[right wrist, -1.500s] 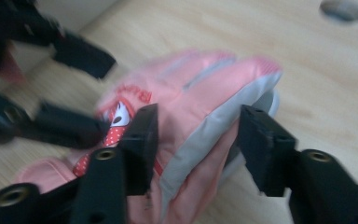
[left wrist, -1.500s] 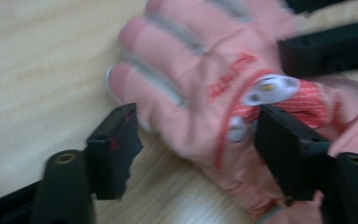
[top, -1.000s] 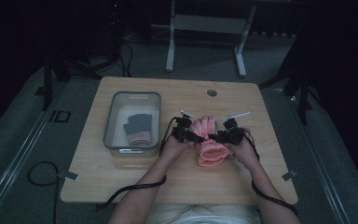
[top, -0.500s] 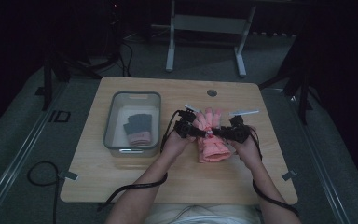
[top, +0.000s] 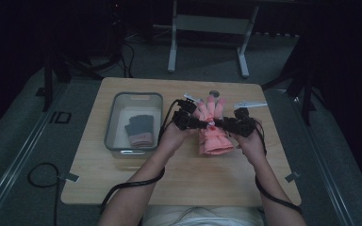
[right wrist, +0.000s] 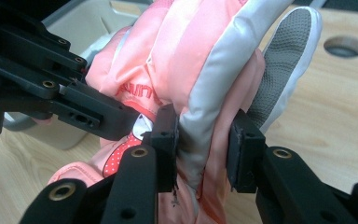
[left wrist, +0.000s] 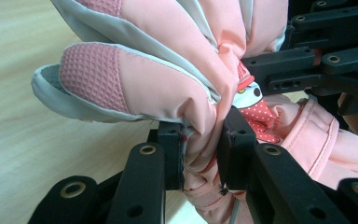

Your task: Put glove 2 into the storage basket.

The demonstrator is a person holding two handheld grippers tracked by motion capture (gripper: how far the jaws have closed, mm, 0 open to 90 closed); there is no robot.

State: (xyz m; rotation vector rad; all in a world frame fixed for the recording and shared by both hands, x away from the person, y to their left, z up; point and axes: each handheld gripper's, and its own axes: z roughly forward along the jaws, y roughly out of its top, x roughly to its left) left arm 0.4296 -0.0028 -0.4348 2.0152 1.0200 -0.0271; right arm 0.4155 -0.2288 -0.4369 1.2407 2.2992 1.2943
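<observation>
Wooden table (top: 136, 183) carried a pink glove (top: 213, 136), pinched between left gripper (top: 194, 123) and right gripper (top: 226, 124), both clamped on it. Versus earlier, both jaws had closed further; glove raised higher.

Padded pink glove (top: 212, 134) with grey trim, bunched mid-body, seemingly off the table, fingers pointing away.

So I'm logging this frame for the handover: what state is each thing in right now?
Pink glove: lifted off the table, gripped from both sides, fabric bunched.
Left gripper: jaws shut on the pink glove.
Right gripper: jaws shut on the pink glove.
Grey bin: on the table, open-topped, holding a dark glove.
Dark glove: lying flat in the grey bin, untouched.
</observation>
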